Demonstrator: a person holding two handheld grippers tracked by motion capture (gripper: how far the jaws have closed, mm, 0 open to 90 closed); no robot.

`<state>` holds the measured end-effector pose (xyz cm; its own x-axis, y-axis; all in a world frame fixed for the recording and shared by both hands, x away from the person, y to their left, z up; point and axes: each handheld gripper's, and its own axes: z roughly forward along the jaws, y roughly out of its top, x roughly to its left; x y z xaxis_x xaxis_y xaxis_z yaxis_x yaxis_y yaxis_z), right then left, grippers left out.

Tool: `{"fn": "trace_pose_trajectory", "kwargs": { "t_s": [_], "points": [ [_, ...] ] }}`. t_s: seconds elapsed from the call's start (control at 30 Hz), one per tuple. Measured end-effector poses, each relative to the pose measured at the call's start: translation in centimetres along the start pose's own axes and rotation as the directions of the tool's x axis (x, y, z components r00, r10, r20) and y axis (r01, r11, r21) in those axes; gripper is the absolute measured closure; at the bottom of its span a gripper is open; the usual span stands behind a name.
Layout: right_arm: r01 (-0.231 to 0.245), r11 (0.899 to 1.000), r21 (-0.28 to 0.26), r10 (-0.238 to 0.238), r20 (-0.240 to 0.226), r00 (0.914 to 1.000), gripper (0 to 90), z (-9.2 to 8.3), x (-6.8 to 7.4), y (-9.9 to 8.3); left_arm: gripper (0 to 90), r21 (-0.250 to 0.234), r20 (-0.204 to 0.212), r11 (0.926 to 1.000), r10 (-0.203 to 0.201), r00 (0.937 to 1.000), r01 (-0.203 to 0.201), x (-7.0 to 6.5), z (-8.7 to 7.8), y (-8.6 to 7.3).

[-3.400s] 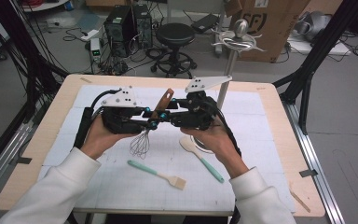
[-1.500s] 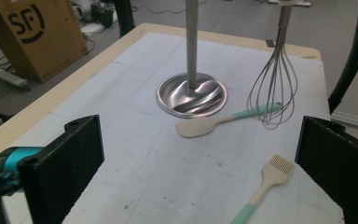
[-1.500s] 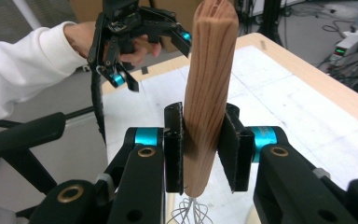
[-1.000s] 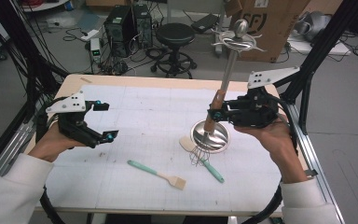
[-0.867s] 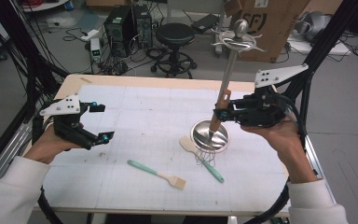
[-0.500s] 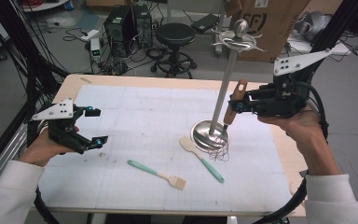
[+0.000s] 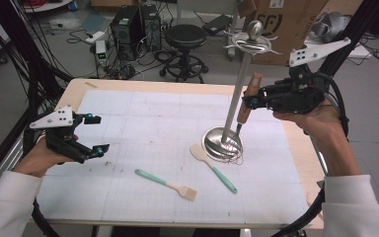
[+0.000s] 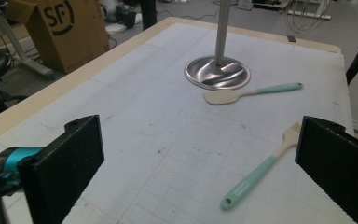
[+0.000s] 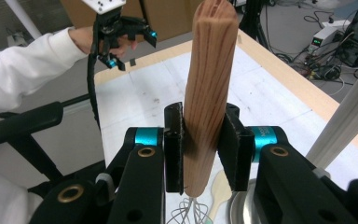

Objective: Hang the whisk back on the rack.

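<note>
Clamped on the wooden handle (image 9: 208, 93) of a whisk (image 7: 237, 133): jaws of the right gripper (image 7: 250, 102), pads pressing both sides, handle upright and leaning slightly toward the pole of the metal stand (image 7: 237, 89). Wire loops of the whisk hanging over the round base of that stand (image 8: 217, 73), at or just above it; contact not clear. Spread wide and holding nothing: jaws of the left gripper (image 7: 94, 134), well to the left of the stand, raised off the white mat (image 7: 153, 123). Lying flat just in front of the stand base: a spatula (image 7: 213, 168) with cream blade and teal handle, blade end nearest the base. Farther left of the spatula, also flat on the mat: a teal-handled brush (image 7: 167, 184), bristles pointing toward the stand's side.
</note>
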<state>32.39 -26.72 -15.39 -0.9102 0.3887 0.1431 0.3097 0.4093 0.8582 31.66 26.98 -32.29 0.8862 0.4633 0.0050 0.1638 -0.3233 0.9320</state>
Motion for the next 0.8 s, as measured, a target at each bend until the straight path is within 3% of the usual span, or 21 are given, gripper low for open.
{"fn": "trace_pose_trajectory", "kwargs": {
  "t_s": [0.27,0.8],
  "points": [
    [-0.029,0.999,-0.026,0.028,-0.017,0.9995,73.1,0.3,-0.6,1.0,1.6,-0.001,-0.009,1.0,-0.005,0.9999,0.005,0.2,-0.2,-0.1],
    [-0.058,0.997,-0.049,0.058,-0.006,0.9983,73.1,0.3,-1.6,1.6,1.7,0.008,-0.017,1.0,-0.001,0.9999,0.001,0.5,0.0,-0.2]
  ]
}}
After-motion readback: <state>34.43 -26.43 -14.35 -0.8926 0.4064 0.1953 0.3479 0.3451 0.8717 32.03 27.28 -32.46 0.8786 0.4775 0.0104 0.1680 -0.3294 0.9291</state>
